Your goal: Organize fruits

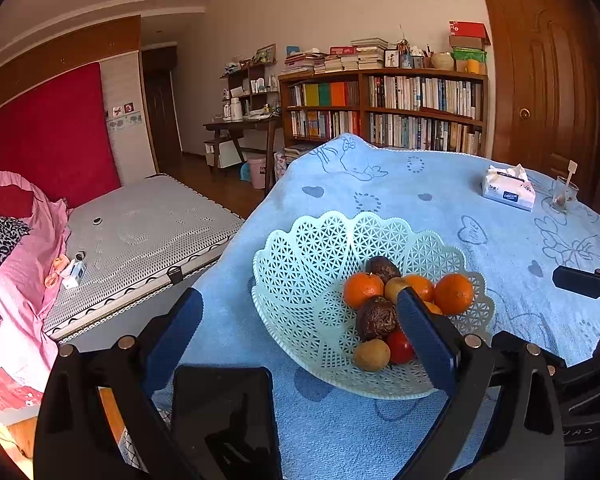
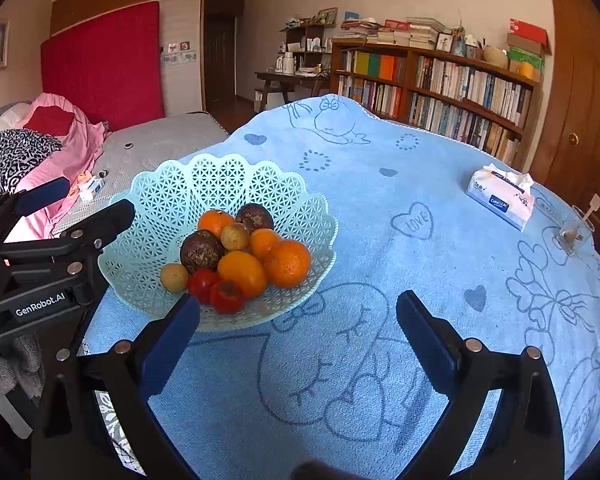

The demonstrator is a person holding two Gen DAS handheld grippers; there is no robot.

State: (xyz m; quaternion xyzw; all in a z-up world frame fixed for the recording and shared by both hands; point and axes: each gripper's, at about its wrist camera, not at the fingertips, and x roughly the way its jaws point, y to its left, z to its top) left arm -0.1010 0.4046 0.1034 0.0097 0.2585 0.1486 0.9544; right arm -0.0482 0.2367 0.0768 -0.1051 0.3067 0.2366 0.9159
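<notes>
A pale green lattice basket (image 1: pixel 320 248) (image 2: pixel 220 184) stands on the blue cloth-covered table (image 1: pixel 380 184) (image 2: pixel 380 240). Piled in it are oranges (image 1: pixel 454 293) (image 2: pixel 288 262), dark wrinkled fruits (image 1: pixel 376 318) (image 2: pixel 201 250), red fruits (image 1: pixel 399 347) (image 2: pixel 226 296) and small brownish fruits (image 1: pixel 372 355) (image 2: pixel 174 278). My left gripper (image 1: pixel 299 296) (image 2: pixel 98 196) is open above the basket's near left side, holding nothing. My right gripper (image 2: pixel 298 302) is open just right of the basket, over bare cloth, and holds nothing. One of its fingers (image 1: pixel 576 282) shows in the left wrist view.
A tissue pack (image 1: pixel 508 190) (image 2: pixel 500 200) and a glass with a stick in it (image 1: pixel 565 196) (image 2: pixel 576 232) sit at the table's far right. A bed (image 1: pixel 140 240) lies left of the table. A bookshelf (image 1: pixel 380 108) and a wooden door (image 1: pixel 540 80) stand behind.
</notes>
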